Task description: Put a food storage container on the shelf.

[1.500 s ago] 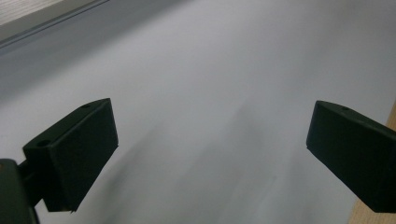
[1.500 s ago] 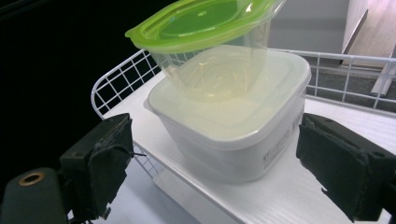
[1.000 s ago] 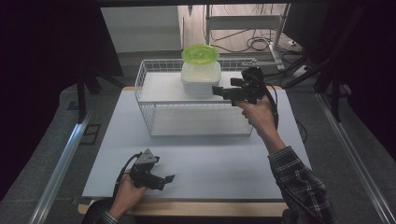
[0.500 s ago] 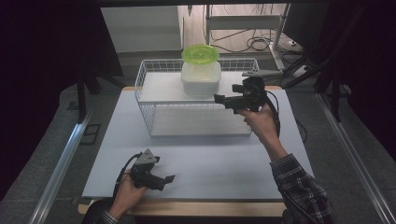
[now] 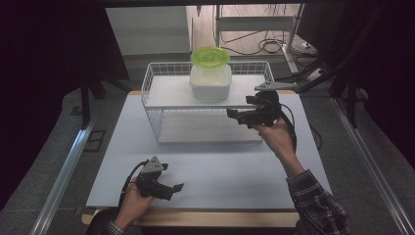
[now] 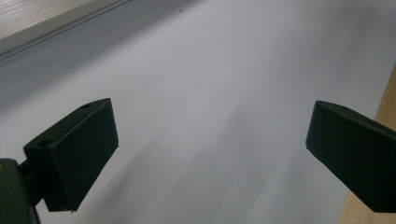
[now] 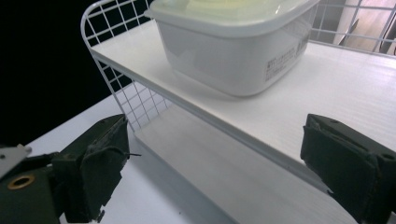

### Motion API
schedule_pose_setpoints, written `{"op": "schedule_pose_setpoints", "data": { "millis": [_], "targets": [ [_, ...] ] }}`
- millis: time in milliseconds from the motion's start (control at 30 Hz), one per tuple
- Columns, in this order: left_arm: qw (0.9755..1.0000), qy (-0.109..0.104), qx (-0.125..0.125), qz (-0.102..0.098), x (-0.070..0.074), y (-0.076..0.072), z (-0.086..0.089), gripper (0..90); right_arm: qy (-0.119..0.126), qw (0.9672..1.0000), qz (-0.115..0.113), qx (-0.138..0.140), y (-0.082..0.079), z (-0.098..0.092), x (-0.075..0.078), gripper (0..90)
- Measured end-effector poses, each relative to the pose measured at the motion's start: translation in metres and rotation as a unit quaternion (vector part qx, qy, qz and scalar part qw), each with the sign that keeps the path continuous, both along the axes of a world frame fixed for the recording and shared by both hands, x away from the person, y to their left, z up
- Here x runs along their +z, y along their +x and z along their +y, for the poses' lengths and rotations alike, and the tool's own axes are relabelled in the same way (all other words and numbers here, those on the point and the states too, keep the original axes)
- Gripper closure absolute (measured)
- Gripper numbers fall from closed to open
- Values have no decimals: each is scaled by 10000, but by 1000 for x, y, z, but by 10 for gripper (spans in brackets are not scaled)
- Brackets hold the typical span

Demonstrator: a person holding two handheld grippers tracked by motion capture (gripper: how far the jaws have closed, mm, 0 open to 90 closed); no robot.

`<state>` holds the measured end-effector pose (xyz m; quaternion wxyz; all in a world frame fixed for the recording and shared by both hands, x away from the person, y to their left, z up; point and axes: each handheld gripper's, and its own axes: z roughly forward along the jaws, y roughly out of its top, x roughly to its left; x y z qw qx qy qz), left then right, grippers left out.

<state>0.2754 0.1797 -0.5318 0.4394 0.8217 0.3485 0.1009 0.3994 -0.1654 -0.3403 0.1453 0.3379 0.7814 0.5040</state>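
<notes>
Right gripper [image 5: 233, 114], jaws spread and empty, hangs at the rack's [image 5: 155, 81] three o'clock edge, aimed at the tub [image 5: 210, 81] on the upper shelf, likely lining up a grasp. Left gripper [image 5: 178, 186], also spread, idles at table's [image 5: 220, 166] seven o'clock.

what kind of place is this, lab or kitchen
Most likely a lab or recording workspace: a bare white table, loose cables on the floor behind, and a handheld right gripper near a wire rack.

Lab: curtained test table [image 5: 205, 161], floor cables [image 5: 266, 46], metal racks [image 5: 254, 22].
</notes>
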Motion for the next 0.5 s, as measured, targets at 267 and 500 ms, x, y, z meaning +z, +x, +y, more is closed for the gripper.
{"op": "schedule_pose_setpoints", "data": {
  "millis": [267, 500],
  "targets": [
    [10000, -18, -1, 3, 0, 0, 0, 22, -131, 9999, -45, 52, -8, -2, -9, 64],
    [10000, 10, -15, 11, 0, 0, 0, 22, -339, 9993, -122, 94, -15, -3, -19, 55]
  ]
}}
